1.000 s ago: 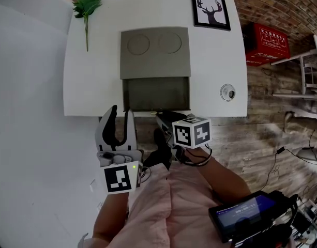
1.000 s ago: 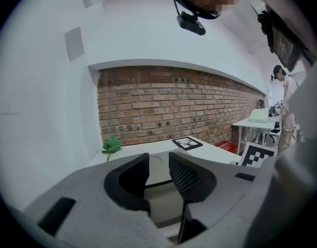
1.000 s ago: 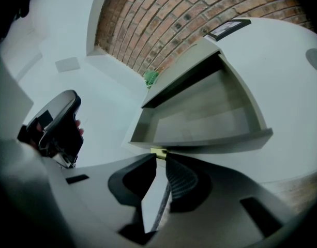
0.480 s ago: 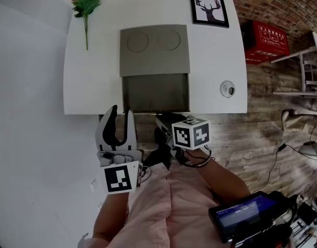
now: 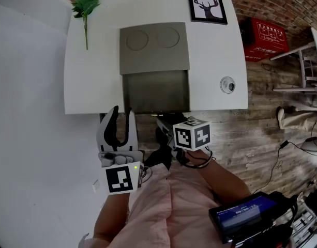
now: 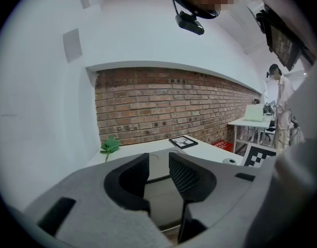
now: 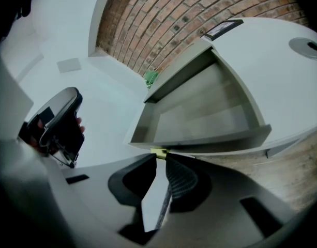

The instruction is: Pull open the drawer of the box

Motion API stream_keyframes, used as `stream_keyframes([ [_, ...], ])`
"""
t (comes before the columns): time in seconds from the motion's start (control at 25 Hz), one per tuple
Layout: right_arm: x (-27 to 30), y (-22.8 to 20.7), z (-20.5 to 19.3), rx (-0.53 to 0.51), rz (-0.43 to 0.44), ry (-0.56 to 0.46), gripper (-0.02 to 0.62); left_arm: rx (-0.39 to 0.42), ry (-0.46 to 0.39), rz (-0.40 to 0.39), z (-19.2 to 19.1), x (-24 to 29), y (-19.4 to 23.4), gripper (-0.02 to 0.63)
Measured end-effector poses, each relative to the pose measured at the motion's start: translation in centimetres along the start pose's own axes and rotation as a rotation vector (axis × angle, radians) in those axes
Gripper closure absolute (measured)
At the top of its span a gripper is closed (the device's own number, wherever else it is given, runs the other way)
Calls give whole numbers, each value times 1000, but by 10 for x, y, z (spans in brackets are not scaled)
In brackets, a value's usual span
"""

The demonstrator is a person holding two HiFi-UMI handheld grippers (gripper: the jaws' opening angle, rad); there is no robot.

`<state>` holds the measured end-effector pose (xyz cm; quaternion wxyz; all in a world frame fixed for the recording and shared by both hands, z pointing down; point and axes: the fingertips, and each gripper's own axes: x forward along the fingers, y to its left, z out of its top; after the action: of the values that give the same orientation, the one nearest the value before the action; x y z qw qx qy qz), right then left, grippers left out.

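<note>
Close to the body, the left gripper (image 6: 158,160) hangs by the near edge of the white table (image 5: 91,87), jaws apart with nothing between them, seemingly just out of the way. Beside it, the right gripper (image 7: 159,158) has its jaws nearly together, pinching what looks like a small brass knob (image 7: 158,152) on the front of the drawer (image 5: 155,92), a grip suited to pulling. The drawer stands well out of the grey box (image 5: 154,48), empty inside. Farther back lie a green sprig (image 5: 86,6) and a framed deer picture (image 5: 207,5).
</note>
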<state>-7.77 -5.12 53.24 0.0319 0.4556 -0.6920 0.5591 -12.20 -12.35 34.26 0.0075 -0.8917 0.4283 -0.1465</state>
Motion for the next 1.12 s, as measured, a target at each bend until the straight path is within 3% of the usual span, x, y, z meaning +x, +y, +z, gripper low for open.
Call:
stream_keyframes([
  [1.12,-4,8,-17,15,0,-29,532,18,-17,-33,1,-17,0,477],
])
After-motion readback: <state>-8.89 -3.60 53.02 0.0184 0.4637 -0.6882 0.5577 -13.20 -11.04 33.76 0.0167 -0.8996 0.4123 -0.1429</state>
